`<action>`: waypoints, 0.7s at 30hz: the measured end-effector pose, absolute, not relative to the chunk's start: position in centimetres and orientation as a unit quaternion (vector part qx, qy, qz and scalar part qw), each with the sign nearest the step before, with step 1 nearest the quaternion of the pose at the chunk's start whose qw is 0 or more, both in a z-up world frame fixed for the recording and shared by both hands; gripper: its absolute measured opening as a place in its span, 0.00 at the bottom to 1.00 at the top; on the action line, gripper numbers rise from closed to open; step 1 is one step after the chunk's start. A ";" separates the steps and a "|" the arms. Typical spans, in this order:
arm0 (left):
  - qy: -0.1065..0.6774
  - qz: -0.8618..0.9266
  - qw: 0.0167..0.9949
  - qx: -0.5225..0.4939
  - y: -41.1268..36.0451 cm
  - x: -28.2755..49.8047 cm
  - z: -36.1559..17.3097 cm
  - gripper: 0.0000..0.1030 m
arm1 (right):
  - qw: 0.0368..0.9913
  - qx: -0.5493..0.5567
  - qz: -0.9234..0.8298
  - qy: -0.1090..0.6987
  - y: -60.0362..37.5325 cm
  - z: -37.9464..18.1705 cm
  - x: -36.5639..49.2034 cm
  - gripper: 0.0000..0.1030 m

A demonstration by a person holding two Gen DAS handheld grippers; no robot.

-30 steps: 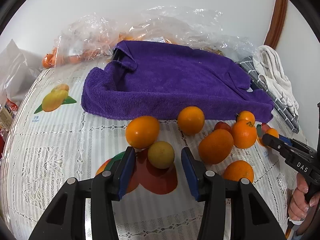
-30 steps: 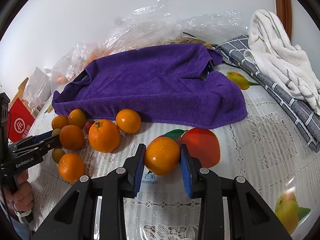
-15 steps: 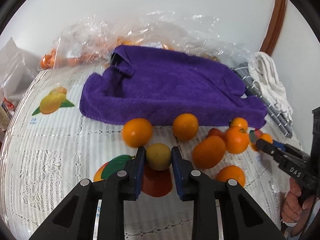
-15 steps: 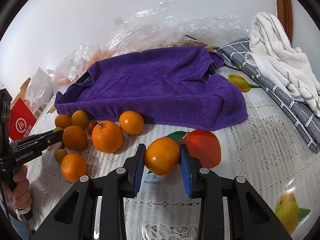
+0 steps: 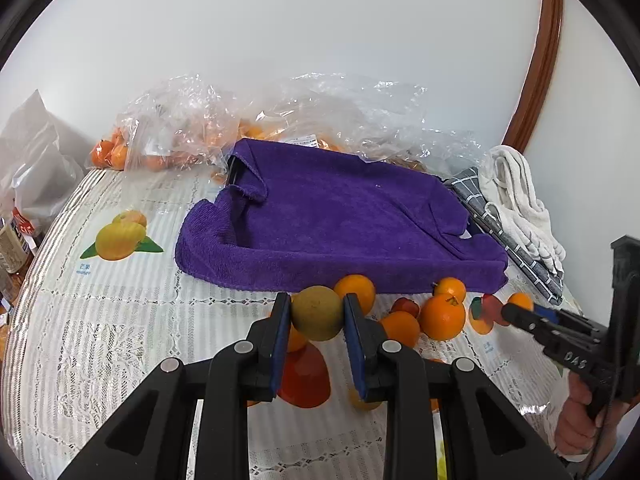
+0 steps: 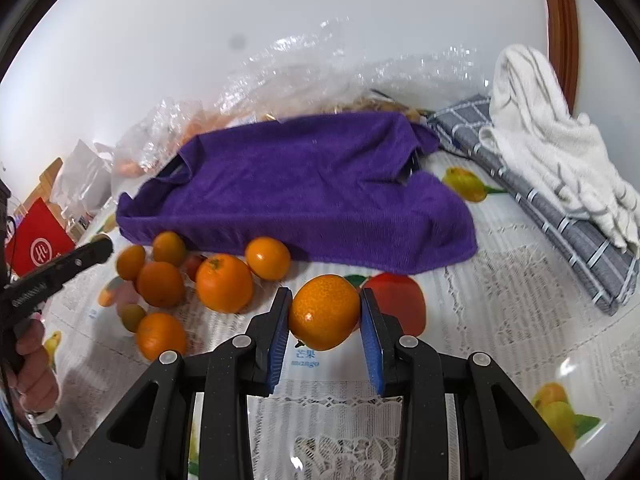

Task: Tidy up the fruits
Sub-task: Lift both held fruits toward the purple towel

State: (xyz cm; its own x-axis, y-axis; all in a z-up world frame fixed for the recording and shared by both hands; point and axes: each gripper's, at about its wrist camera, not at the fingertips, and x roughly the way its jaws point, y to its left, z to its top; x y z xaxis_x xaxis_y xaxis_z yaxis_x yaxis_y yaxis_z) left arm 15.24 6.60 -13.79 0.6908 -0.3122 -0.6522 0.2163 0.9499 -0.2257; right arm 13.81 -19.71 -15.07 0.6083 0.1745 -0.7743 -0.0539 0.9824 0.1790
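My left gripper (image 5: pixel 316 312) is shut on a yellow-green round fruit (image 5: pixel 317 313), lifted a little off the tablecloth. My right gripper (image 6: pixel 325 312) is shut on an orange mandarin (image 6: pixel 325 312) held just above the cloth. Several loose oranges (image 6: pixel 224 282) and small kumquats (image 6: pixel 133 317) lie in a cluster in front of the purple towel (image 5: pixel 340 224), which drapes over a tray-like thing. The left gripper appears from the side at the left edge of the right wrist view (image 6: pixel 60 268), and the right gripper at the right edge of the left wrist view (image 5: pixel 560 332).
Clear plastic bags with more oranges (image 5: pixel 168 136) lie behind the towel by the wall. A grey checked cloth (image 6: pixel 560 216) and white towels (image 6: pixel 560 152) are piled at the right. A red box (image 6: pixel 38 244) stands at the left. The tablecloth (image 5: pixel 100 340) carries printed fruit pictures.
The left gripper closed on the yellow-green fruit and raised it off the cloth. The right gripper kept hold of its mandarin and barely moved.
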 end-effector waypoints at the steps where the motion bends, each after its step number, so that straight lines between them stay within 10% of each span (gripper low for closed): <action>1: 0.364 -0.144 0.918 -0.065 6.6 15.2 -13.8 0.24 | 0.896 0.066 0.063 0.436 -19.7 -14.6 13.7 0.33; 21: 0.334 -0.134 0.931 -0.066 7.1 14.5 -12.6 0.24 | 0.902 0.054 0.061 0.425 -18.8 -11.9 13.7 0.33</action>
